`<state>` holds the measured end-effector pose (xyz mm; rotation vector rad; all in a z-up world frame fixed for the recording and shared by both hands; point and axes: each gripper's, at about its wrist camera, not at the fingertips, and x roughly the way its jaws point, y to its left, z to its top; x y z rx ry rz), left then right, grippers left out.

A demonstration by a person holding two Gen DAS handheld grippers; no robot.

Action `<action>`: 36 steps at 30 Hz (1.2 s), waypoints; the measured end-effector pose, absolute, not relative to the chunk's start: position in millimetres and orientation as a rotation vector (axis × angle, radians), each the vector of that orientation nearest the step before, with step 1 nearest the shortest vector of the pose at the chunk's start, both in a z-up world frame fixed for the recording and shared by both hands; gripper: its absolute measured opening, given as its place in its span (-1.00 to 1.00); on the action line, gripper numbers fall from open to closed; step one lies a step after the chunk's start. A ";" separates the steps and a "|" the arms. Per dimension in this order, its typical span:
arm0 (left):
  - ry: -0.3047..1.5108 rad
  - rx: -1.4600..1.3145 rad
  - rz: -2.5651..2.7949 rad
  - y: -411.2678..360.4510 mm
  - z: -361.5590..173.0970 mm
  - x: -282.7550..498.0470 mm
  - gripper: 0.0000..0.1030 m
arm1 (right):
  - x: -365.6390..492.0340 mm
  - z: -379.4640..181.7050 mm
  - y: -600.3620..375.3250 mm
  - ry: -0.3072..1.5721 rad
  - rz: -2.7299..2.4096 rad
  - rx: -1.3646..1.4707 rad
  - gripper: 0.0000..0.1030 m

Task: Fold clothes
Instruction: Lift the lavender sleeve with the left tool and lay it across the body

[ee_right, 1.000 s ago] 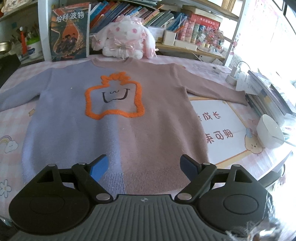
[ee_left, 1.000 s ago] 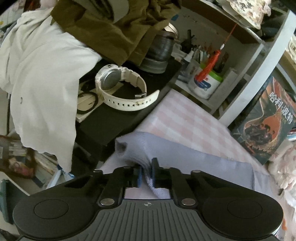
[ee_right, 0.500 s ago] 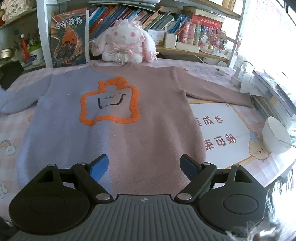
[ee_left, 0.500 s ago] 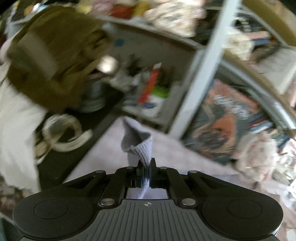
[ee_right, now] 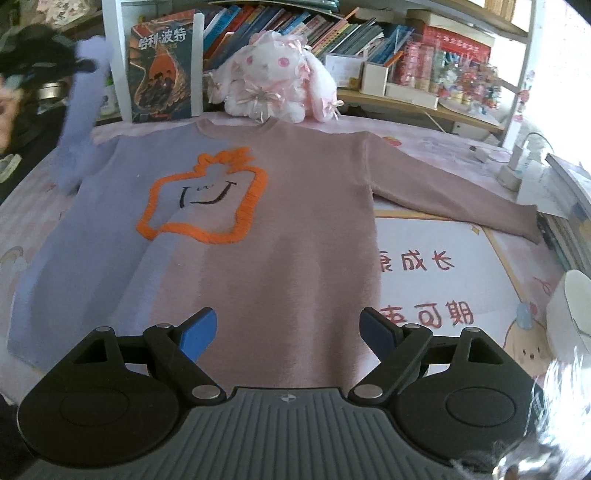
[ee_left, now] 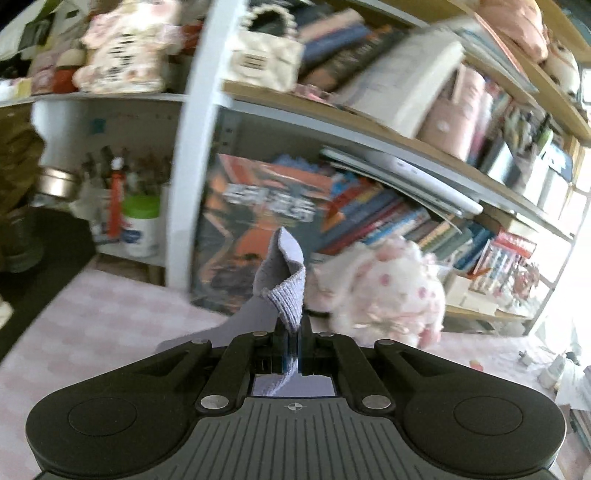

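A sweater point(ee_right: 258, 229), lavender on its left half and dusty pink on its right, lies flat on the table with an orange outlined face on the chest. My left gripper point(ee_left: 291, 343) is shut on the lavender sleeve's ribbed cuff point(ee_left: 286, 291) and holds it lifted above the table. The right wrist view shows that raised sleeve point(ee_right: 83, 107) at the far left, with the left gripper blurred at its top. My right gripper point(ee_right: 284, 332) is open and empty, hovering above the sweater's bottom hem. The pink sleeve point(ee_right: 454, 199) lies stretched out to the right.
A plush rabbit point(ee_right: 275, 77) and an upright book point(ee_right: 164, 70) stand behind the collar, with bookshelves point(ee_right: 369, 33) behind them. A white bowl point(ee_right: 570, 314), a book stack point(ee_right: 569, 218) and a charger point(ee_right: 515, 170) are at the right. The tablecloth point(ee_right: 436, 273) has printed characters.
My left gripper has lifted the lavender cuff off the table and swung right, from the black box with the watch toward the shelves and rabbit. My right gripper has drifted slightly.
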<state>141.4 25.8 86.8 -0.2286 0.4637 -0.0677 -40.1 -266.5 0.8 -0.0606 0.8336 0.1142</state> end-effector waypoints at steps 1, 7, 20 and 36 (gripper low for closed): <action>0.467 -0.221 -0.067 14.8 86.0 144.7 -0.95 | -38.9 -0.1 -272.5 0.833 0.128 -0.060 0.62; 0.493 -0.175 -0.061 -49.6 78.3 164.7 -0.95 | -32.0 -5.7 -303.3 0.843 0.204 -0.058 0.62; 0.625 -0.050 -0.050 -135.7 25.9 189.5 -0.95 | -25.8 -14.3 -346.4 0.869 0.264 -0.037 0.62; 0.786 0.071 -0.196 -186.7 -12.6 186.5 -0.25 | -28.3 -18.7 -363.9 0.902 0.283 -0.043 0.62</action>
